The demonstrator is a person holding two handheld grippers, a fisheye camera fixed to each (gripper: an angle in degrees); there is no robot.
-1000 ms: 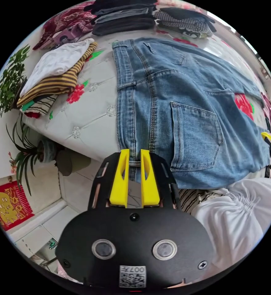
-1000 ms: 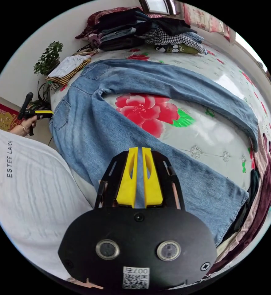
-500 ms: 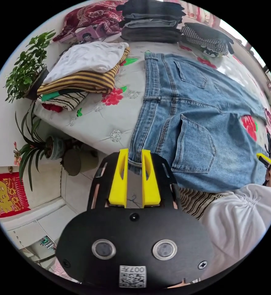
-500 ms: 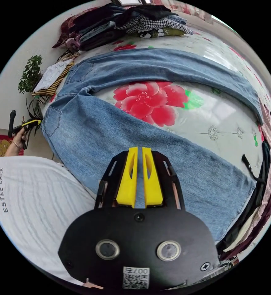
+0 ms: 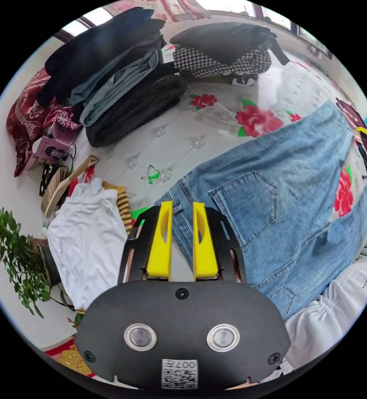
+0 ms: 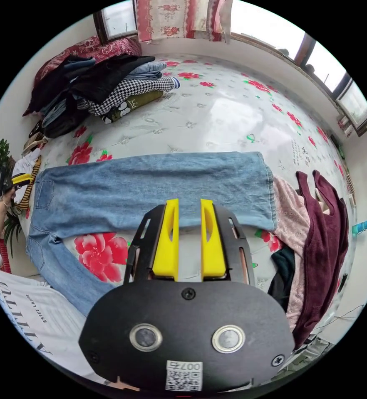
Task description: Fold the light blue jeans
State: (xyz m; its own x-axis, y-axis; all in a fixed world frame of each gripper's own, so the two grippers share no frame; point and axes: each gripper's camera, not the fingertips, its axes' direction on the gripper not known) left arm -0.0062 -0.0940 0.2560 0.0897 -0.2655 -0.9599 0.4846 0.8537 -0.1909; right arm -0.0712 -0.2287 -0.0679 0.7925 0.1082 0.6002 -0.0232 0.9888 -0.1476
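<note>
Folded dark clothes [image 5: 121, 87], houseplant [image 5: 15, 257], maroon top [image 6: 325, 232]

- You are in a bedroom of a home: a wide bed [image 6: 233, 108] with a white, red-flowered quilted cover takes up most of the room.
- Stacks of folded clothes [image 5: 121, 91] sit at its far end, against a dark red patterned pillow [image 6: 92, 48].
- Windows [image 6: 321, 62] with a flowered curtain [image 6: 171, 18] line the wall.
- A leafy potted plant [image 5: 15, 253] stands beside the bed, and a hand brush [image 5: 63, 187] lies near it.
</note>
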